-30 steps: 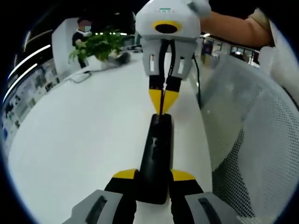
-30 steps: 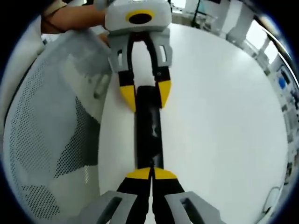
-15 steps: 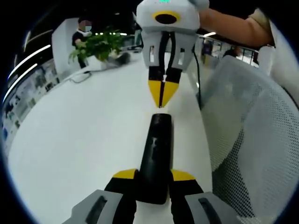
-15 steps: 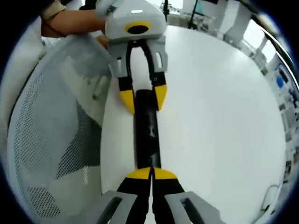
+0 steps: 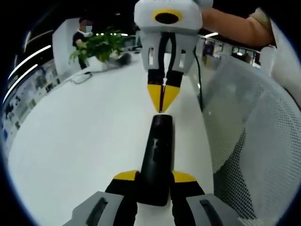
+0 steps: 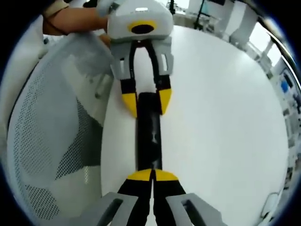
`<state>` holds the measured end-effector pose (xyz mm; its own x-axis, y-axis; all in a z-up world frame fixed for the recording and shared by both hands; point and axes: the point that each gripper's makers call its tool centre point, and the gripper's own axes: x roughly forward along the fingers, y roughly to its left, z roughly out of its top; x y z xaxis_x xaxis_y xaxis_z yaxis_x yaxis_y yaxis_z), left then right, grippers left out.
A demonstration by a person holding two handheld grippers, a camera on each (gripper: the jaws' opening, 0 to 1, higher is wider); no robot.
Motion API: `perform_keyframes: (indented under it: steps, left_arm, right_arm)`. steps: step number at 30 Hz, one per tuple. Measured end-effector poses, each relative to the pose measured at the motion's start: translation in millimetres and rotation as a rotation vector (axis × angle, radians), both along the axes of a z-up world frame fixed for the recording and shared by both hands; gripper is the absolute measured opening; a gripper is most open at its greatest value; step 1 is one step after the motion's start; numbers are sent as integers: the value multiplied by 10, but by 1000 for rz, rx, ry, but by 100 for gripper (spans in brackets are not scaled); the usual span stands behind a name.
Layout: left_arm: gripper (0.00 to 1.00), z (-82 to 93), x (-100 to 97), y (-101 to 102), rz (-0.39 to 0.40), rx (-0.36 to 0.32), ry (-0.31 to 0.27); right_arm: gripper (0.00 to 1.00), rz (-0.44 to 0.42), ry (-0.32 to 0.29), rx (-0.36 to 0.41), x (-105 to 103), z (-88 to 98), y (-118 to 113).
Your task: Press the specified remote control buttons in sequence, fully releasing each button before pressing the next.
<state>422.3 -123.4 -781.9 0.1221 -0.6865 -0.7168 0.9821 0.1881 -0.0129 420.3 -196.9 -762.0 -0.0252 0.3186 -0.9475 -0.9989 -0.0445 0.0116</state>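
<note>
Right gripper, fingers pressed together and holding nothing, had dipped back twd remote far end after lifting clear; prob. next press starting. Left gripper fingers clamped remote's near end on counter.

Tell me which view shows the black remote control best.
The right gripper view: the remote control lies along the white table, most of its length visible between the shut right gripper and the left gripper clamping its far end. The left gripper view shows the remote foreshortened.
</note>
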Motion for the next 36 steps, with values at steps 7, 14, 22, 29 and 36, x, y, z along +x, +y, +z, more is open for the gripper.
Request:
perform_keyframes:
  steps: [7,14,22,29,36]
  left_arm:
    - [25,-7,2,0,0,1,0]
    - [25,-7,-7,1,-1,1,0]
    - [25,-9,-15,1,-4,2,1]
    - [26,-11,-14,-6,-6,3,1]
    - [26,-9,-15,-5,-5,1,1]
  right_arm:
    - [0,17,25,-22,-53,-106,1]
    - [0,16,28,-13,-39,-127,39]
    - [0,25,35,-29,-42,-139,38]
    - [0,28,39,-68,-42,-154,41]
    - [0,17,48,-80,-26,-164,29]
